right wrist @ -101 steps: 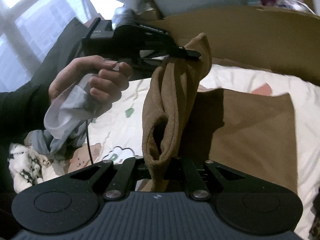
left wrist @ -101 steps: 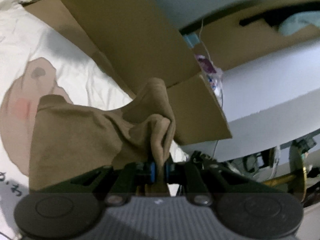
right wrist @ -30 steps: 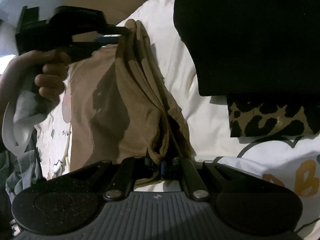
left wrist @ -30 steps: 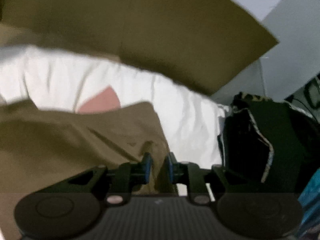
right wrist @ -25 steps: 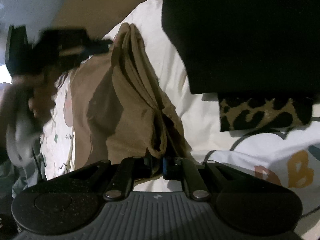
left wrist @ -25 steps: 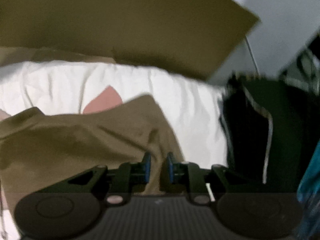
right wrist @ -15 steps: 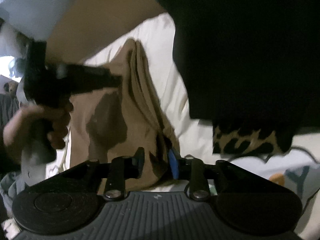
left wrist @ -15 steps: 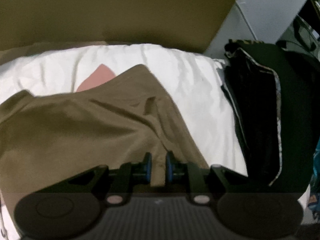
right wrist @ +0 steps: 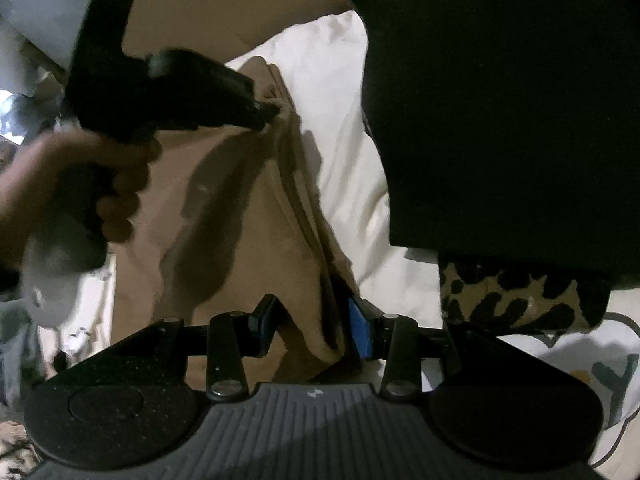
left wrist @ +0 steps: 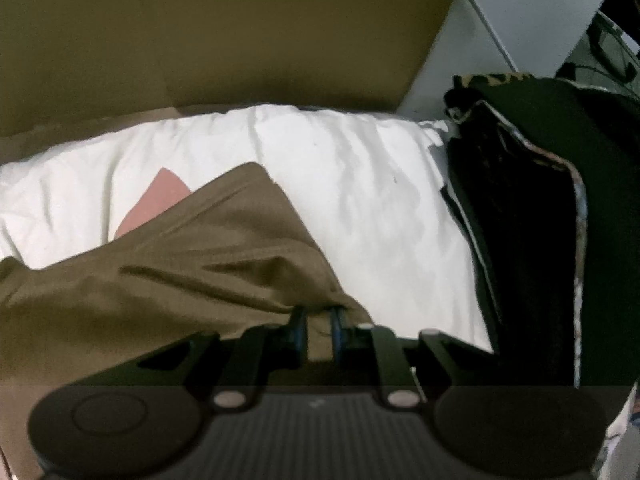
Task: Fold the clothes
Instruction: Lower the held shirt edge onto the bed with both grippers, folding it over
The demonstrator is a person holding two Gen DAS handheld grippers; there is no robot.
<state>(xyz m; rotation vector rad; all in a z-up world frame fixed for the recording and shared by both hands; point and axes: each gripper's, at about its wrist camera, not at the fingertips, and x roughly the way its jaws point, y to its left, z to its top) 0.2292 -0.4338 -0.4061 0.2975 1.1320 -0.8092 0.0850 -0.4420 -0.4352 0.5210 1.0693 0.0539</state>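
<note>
Bedding (left wrist: 360, 184), white with printed figures, covered the work surface, with a cardboard panel (left wrist: 240, 28) standing behind it. Black folded garment (right wrist: 500, 100) lay at the right of the bedding, stacked on a leopard-print piece (right wrist: 516, 296). Brown garment (right wrist: 224, 216) lay mostly flat on the bedding, left of the black stack and close beside it, with its right edge bunched in a ridge of folds. Left gripper (left wrist: 318, 326), held in the person's hand (right wrist: 92, 188), was nearly closed and pinched the far end of that ridge. Right gripper (right wrist: 314, 330) was opening: its pads (right wrist: 360, 328) stood apart, the near end of the ridge lying loose between them, no pad clearly pressing it.
</note>
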